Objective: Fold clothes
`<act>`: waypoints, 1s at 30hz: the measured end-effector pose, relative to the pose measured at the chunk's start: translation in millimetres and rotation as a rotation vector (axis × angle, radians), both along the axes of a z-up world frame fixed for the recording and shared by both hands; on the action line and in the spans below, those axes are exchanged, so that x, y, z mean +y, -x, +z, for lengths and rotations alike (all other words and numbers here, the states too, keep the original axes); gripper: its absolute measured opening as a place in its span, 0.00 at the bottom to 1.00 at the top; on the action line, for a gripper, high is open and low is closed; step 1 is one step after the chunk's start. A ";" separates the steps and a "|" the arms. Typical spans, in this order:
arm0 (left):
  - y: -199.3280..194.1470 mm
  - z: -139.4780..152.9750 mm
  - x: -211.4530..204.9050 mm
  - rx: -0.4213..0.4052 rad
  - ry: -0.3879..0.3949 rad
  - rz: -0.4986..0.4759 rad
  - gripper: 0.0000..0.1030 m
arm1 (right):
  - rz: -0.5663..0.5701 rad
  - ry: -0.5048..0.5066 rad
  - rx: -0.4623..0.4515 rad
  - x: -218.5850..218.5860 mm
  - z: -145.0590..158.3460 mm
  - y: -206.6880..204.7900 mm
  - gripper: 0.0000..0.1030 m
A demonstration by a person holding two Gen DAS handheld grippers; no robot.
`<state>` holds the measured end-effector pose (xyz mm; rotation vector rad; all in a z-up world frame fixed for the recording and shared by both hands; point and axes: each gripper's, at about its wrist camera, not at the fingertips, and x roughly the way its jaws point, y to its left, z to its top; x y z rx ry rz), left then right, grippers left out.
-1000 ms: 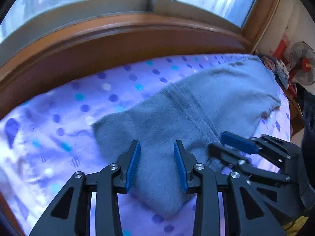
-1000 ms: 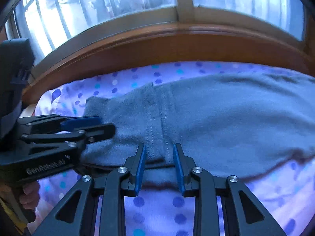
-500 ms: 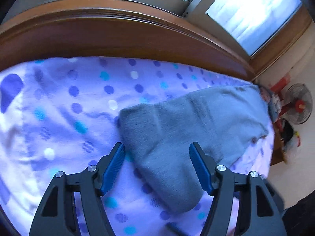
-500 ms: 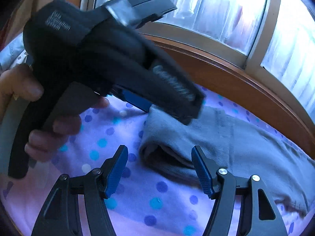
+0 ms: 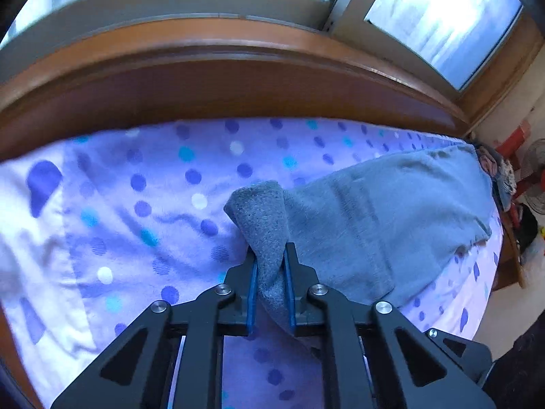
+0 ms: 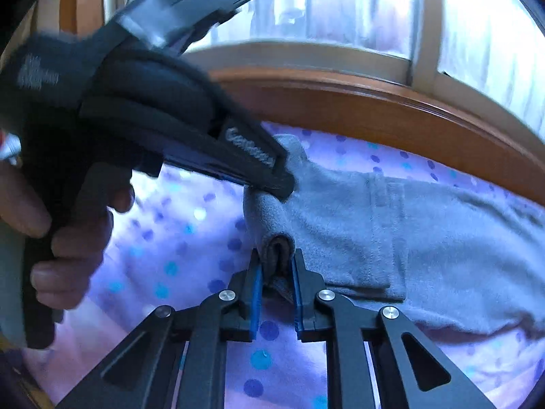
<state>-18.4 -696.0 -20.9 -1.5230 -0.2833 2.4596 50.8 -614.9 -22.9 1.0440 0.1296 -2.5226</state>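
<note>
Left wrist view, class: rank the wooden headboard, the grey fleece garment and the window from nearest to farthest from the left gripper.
1. Grey fleece garment: its end is pinched between the closing jaws of the left gripper, on the dotted bedsheet.
2. Wooden headboard: beyond the sheet, across the frame.
3. Window: behind the headboard, top.

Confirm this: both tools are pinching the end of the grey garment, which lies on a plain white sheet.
Wrong about the sheet: the left wrist view shows it lilac with blue dots. The left tool and right tool are closing on the end of the grey garment, fabric between the pads.
</note>
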 end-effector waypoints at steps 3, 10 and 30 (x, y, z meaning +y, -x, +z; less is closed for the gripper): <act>1.1 21.7 16.9 0.014 0.049 -0.004 0.13 | -0.026 0.124 -0.020 27.1 13.9 -1.2 0.15; 5.7 60.4 82.7 0.103 0.092 -0.078 0.13 | -0.100 0.276 -0.025 84.5 38.4 -6.5 0.14; 59.2 12.1 235.4 0.008 0.153 -0.132 0.15 | -0.259 0.629 -0.270 243.5 -14.7 24.9 0.15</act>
